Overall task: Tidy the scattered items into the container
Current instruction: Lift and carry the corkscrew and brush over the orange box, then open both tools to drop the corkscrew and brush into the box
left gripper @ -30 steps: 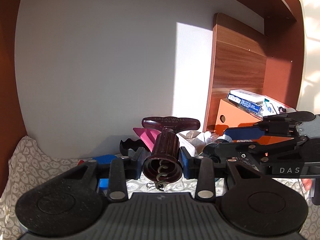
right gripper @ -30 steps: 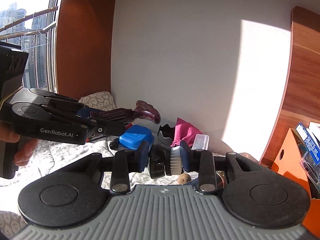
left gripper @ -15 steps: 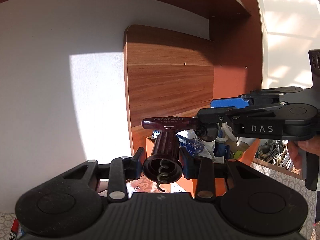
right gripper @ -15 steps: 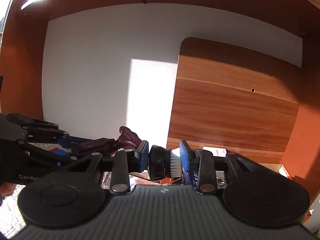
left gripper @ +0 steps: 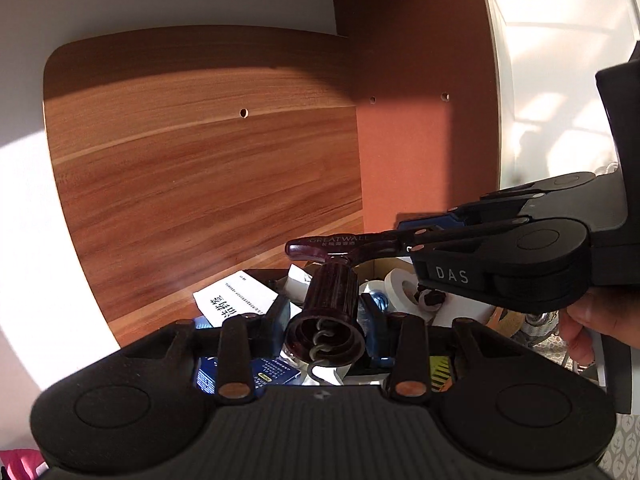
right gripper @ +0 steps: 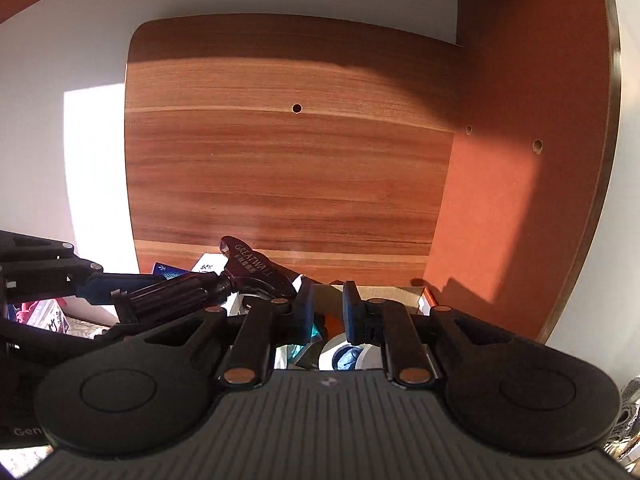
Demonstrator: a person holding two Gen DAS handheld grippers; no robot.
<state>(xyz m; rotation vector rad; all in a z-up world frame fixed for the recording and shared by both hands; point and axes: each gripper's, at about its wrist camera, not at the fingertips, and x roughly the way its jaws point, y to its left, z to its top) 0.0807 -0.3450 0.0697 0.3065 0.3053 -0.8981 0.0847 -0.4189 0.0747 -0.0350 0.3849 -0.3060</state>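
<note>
My left gripper (left gripper: 325, 322) is shut on the barrel of a dark maroon corkscrew (left gripper: 330, 292), whose T-handle reads GREATWALL and whose spiral points back at the camera. It hangs over the open container, above a white leaflet (left gripper: 236, 300), blue boxes (left gripper: 276, 372) and a white tape roll (left gripper: 400, 282). In the right wrist view the corkscrew (right gripper: 248, 268) reaches in from the left. My right gripper (right gripper: 329, 306) is just right of it over the container's far rim (right gripper: 380, 291). Its jaws are closing with nothing between the blue pads; only a narrow gap shows. The brush is not in view.
A wood-grain board (right gripper: 280, 160) stands upright behind the container, with a reddish side panel (right gripper: 500, 200) to its right. A person's hand (left gripper: 592, 320) grips the right gripper's handle. Pink packaging (right gripper: 36, 312) lies on the patterned cloth at far left.
Both grippers swung right from the cloth to above the container. The round brush that the right gripper held is gone from its jaws, which have narrowed. The left still holds the corkscrew.
</note>
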